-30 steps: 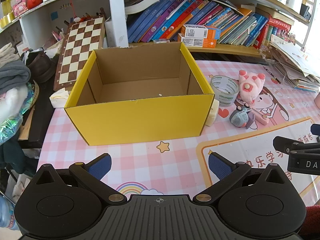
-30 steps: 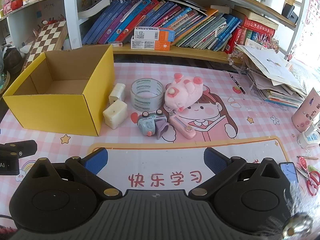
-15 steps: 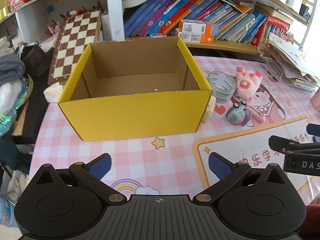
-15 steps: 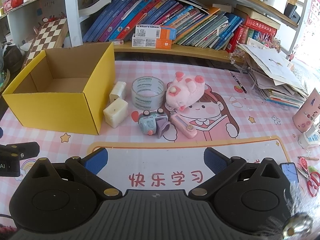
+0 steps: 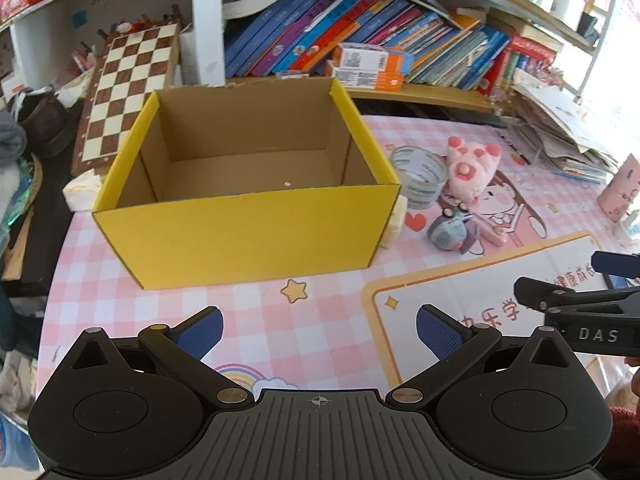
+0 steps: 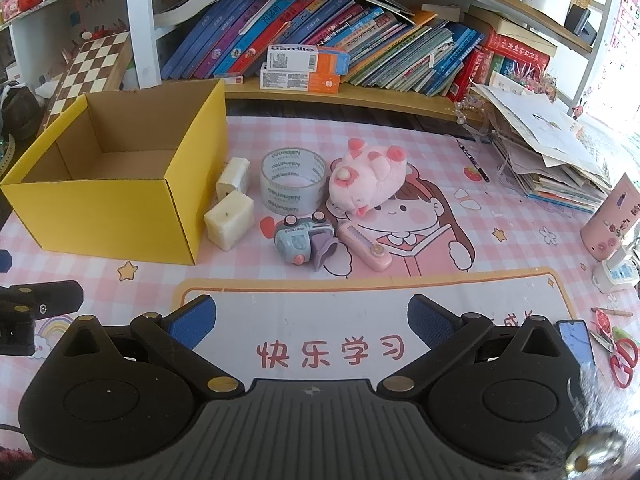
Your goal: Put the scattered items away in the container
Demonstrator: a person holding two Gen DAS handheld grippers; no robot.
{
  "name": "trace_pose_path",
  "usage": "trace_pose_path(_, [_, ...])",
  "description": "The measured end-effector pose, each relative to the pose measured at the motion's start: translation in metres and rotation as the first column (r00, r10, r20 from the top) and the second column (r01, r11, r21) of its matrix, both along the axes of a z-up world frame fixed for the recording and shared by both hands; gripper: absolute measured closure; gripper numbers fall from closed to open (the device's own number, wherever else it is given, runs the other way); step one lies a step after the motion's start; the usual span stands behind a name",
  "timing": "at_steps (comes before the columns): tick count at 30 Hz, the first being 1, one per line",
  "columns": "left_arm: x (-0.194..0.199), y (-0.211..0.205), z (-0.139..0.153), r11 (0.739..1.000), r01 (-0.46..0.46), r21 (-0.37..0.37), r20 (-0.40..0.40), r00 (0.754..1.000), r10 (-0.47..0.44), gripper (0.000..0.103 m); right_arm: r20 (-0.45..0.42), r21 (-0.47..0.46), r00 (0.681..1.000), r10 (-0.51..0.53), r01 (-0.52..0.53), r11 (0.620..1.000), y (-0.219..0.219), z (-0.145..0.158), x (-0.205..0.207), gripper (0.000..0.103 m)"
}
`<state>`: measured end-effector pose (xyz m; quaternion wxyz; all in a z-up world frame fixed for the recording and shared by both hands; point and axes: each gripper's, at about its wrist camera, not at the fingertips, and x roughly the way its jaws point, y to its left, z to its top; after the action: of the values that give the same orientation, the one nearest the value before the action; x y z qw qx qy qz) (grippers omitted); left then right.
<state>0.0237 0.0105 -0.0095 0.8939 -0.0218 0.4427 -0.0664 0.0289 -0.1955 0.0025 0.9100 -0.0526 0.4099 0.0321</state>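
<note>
Both tools idle over the near edge of the tabletop (image 6: 520, 216), nothing gripped. Left tool (image 5: 318, 330): fingers spread wide, empty, facing the yellow box (image 5: 248, 232). Right tool (image 6: 312, 318): fingers spread wide, empty, facing the loose items.

Yellow box sits toward the tabletop's left side, open top; we see only a small white speck on its floor.

Items all on the tabletop, clustered just right of the box:
- two white blocks (image 6: 231, 224), the front one touching or nearly touching the box's right wall, the second just behind it
- clear tape roll (image 6: 293, 186), standing on its flat side, just right of the blocks
- pink plush toy (image 6: 366, 176), right of the tape, touching or nearly so
- grey-blue toy (image 6: 298, 242) in front of the tape, with a purple piece on its right side
- pink case (image 6: 365, 246), lying flat just right of the grey-blue toy

Scissors (image 6: 622, 354) and a phone (image 6: 576, 338) lie at the near right edge. Pink cup (image 6: 612, 220) at the right edge.
</note>
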Motion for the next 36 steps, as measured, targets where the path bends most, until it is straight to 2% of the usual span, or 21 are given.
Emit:
trace_pose_path(9, [0.000, 0.008, 0.001, 0.999, 0.031, -0.030, 0.008, 0.999, -0.031, 0.000, -0.002, -0.015, 0.999, -0.032, 0.032, 0.999, 0.009, 0.002, -0.009, 0.000])
trace_pose_path(18, [-0.002, 0.020, -0.003, 0.998, 0.052, -0.029, -0.003, 0.999, -0.052, 0.000, -0.018, -0.025, 0.999, -0.046, 0.045, 0.999, 0.025, 0.002, -0.020, 0.000])
trace_pose_path(23, [-0.006, 0.021, -0.005, 0.998, 0.069, -0.005, 0.006, 0.998, -0.069, 0.000, -0.031, -0.034, 0.999, -0.038, 0.037, 0.999, 0.035, 0.001, -0.028, 0.000])
trace_pose_path(27, [-0.011, 0.026, -0.004, 0.995, 0.091, -0.040, 0.031, 0.995, -0.090, 0.000, -0.041, -0.049, 0.998, -0.039, 0.037, 0.998, 0.041, 0.000, -0.034, 0.000])
trace_pose_path(33, [-0.015, 0.037, -0.003, 0.995, 0.055, -0.084, 0.077, 0.996, -0.049, 0.000, -0.045, -0.059, 0.998, -0.033, 0.031, 0.998, 0.046, -0.001, -0.043, 0.000])
trace_pose_path(36, [-0.019, 0.037, -0.002, 0.992, 0.081, -0.100, 0.089, 0.993, -0.072, 0.000, -0.037, -0.054, 0.999, -0.031, 0.029, 0.998, 0.046, -0.001, -0.047, 0.000])
